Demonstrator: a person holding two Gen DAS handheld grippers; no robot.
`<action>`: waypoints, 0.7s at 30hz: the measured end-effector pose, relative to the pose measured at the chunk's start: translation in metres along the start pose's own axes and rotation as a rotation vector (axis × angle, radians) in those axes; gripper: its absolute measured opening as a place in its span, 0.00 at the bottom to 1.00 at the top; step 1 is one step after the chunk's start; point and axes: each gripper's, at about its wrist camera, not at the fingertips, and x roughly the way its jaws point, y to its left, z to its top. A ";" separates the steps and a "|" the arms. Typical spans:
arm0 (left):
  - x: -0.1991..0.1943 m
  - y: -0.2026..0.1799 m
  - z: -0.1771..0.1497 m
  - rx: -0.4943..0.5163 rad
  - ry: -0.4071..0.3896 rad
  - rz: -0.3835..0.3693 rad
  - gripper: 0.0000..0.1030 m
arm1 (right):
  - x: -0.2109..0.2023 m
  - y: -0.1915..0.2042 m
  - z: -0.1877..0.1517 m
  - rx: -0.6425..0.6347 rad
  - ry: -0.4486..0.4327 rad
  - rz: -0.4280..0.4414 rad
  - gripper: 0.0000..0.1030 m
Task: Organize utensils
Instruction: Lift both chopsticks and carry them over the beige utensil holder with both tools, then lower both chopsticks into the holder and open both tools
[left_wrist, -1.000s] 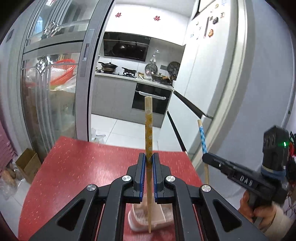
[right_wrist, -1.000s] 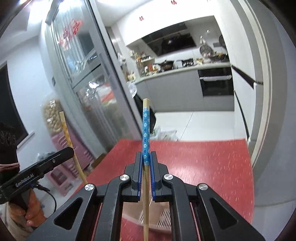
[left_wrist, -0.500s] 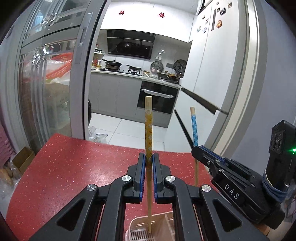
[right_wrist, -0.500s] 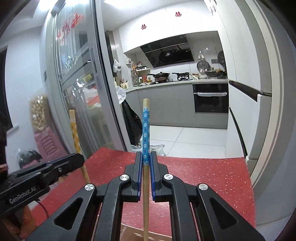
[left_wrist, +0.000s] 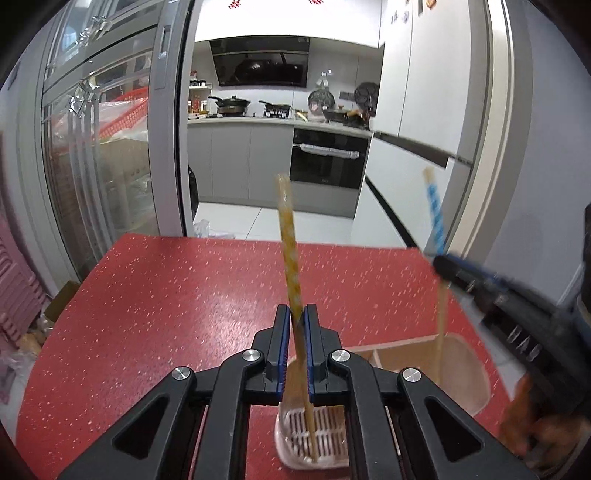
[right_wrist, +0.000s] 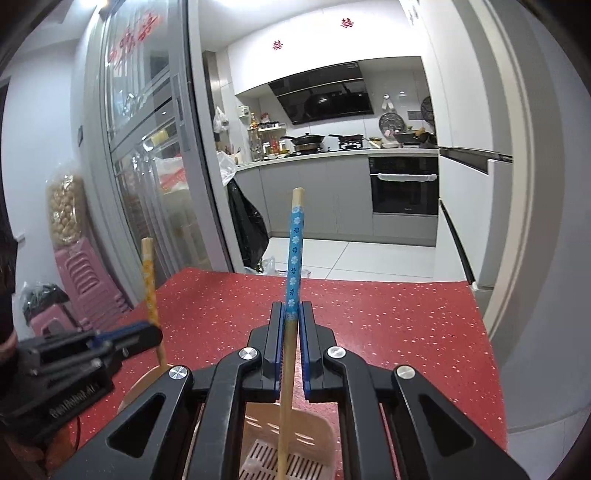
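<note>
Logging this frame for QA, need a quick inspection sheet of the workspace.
Surface: red speckled table, bare apart from the holder.
Job's things: yellow-patterned chopstick, blue-patterned chopstick, tips down in the slotted utensil holder.
Clutter: nothing seen on the table.
Grippers: left gripper shut on the yellow one; right gripper shut on the blue one.
Cables: nothing seen.
Surroundings: kitchen with oven, glass sliding door, pink stools.

A yellow-patterned chopstick (left_wrist: 290, 254) stands nearly upright, its lower end inside the beige slotted utensil holder (left_wrist: 469, 373) on the red table. A blue-flowered chopstick (right_wrist: 294, 254) also stands nearly upright, its bare wooden lower part reaching down into the same holder's neighbouring compartment.
</note>
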 end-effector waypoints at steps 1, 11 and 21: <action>0.000 0.000 -0.002 0.003 0.002 0.002 0.32 | -0.002 -0.002 0.000 0.005 -0.002 -0.007 0.08; -0.010 0.002 -0.004 -0.012 0.011 0.035 0.32 | -0.022 0.009 -0.004 -0.063 -0.091 -0.079 0.08; -0.024 0.001 -0.006 0.010 -0.006 0.059 0.32 | -0.041 -0.010 -0.007 0.051 0.006 0.006 0.32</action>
